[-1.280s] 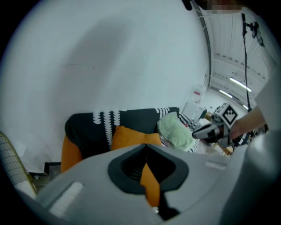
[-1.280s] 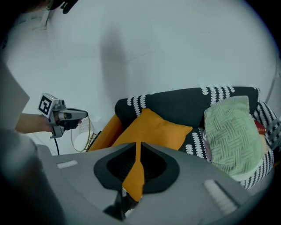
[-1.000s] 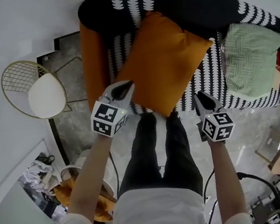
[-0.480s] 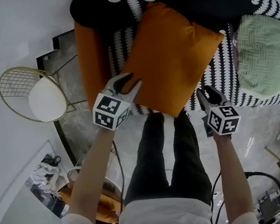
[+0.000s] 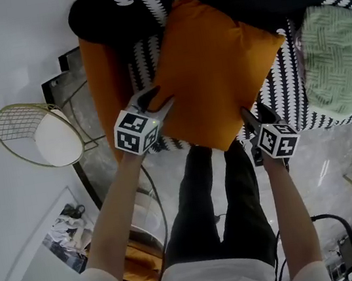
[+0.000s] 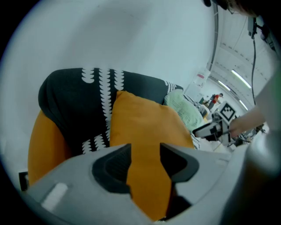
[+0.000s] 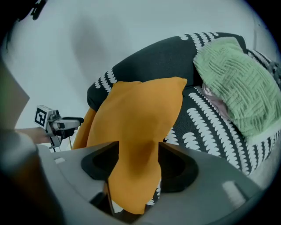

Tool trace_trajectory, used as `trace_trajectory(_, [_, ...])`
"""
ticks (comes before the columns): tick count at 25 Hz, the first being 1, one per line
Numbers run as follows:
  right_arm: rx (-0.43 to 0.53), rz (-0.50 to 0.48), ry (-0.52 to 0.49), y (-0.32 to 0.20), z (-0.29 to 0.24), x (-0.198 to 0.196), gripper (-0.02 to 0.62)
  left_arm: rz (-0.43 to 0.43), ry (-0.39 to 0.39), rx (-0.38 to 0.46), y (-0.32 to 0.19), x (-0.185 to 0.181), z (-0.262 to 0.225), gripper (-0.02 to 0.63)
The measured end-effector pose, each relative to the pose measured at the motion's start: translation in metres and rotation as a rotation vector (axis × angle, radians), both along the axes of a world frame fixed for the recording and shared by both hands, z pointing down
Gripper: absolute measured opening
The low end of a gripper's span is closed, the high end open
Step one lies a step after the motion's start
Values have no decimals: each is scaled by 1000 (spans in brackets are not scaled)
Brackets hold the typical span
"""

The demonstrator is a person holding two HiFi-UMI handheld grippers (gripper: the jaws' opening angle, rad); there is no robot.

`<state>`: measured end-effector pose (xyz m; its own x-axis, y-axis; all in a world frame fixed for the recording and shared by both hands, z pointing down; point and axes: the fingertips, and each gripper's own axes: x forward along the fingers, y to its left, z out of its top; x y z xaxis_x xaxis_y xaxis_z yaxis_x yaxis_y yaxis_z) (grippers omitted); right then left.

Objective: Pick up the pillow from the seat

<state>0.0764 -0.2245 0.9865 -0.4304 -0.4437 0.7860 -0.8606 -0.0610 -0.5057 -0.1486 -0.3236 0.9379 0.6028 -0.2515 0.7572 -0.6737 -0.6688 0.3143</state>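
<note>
left gripper (image 5: 156,101): jaws about halfway apart and just been opening; the pillow's (image 5: 217,64) left edge sits in the gap, not pinched yet
right gripper (image 5: 256,116): same deal, just been opening, pillow's lower right edge between the jaws, no squeeze
pillow: propped on the striped seat (image 5: 276,104), leaning on the backrest
risk: jaws only catch loose cover, so the fabric slips out on the lift
risk 2: one side bites first, so the pillow swings into the green cushion (image 5: 339,61)

The pillow (image 5: 218,73) stands on the seat (image 5: 282,96) of the sofa (image 5: 260,4), leaning on the backrest. Right of it, on the same seat, lies another cushion (image 5: 338,58). Left of the sofa's armrest (image 5: 104,82), a wire chair (image 5: 36,135) stands on the floor (image 5: 312,161).
</note>
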Motion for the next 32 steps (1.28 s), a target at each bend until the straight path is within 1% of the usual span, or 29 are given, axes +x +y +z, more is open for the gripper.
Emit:
trace_trajectory(1, [-9,8,-16,0,7,0,292,-2,1,-6,-1,1,7,209])
trace_trajectory(2, [-18,4,-26,1,14,-1,321,-9,7,-13,-3,2,14,221])
trace_trajectory(3, [-28,-5,-26,2,22,-1,370,-19,14,-21,-4,4,21,232])
trace_trajectory(4, [-38,-13,-18,4,29,-1,406,-28,16,-28,-6,5,27,247])
trace_trajectory(5, [-44,-14,-6,6,35,-1,419,-33,10,-31,-7,4,34,263])
trace_trajectory(7, [-51,8,1,9,44,-1,453,-29,-21,-33,-9,0,47,295])
trace_trajectory(9, [-59,34,-14,13,52,-4,482,-15,-58,-47,-9,-6,61,339])
trace_trajectory(11, [-72,28,-28,18,62,-9,499,0,-85,-83,-7,-13,77,395])
trace_trajectory(14, [-94,14,-42,25,81,-14,528,30,-89,-158,-2,-16,98,468])
trace_trajectory(16, [-106,36,-69,27,92,-13,543,43,-70,-192,-1,-14,109,482])
trace_trajectory(18, [-113,51,-111,26,100,-14,545,57,-51,-209,-1,-11,118,482])
trace_trajectory(19, [-114,49,-139,26,103,-17,543,65,-47,-215,-1,-10,122,478])
trace_trajectory(20, [-113,42,-170,25,105,-21,528,71,-45,-222,-1,-8,127,457])
trace_trajectory(23, [-109,14,-231,21,106,-31,427,83,-49,-230,1,-4,137,416])
trace_trajectory(25, [-116,9,-236,19,107,-33,392,84,-40,-215,2,-1,138,377])
trace_trajectory(28, [-114,5,-219,19,105,-38,337,85,-20,-188,4,-2,134,336])
trace_trajectory(32, [-86,-6,-183,17,94,-45,269,107,-9,-189,8,-1,122,248])
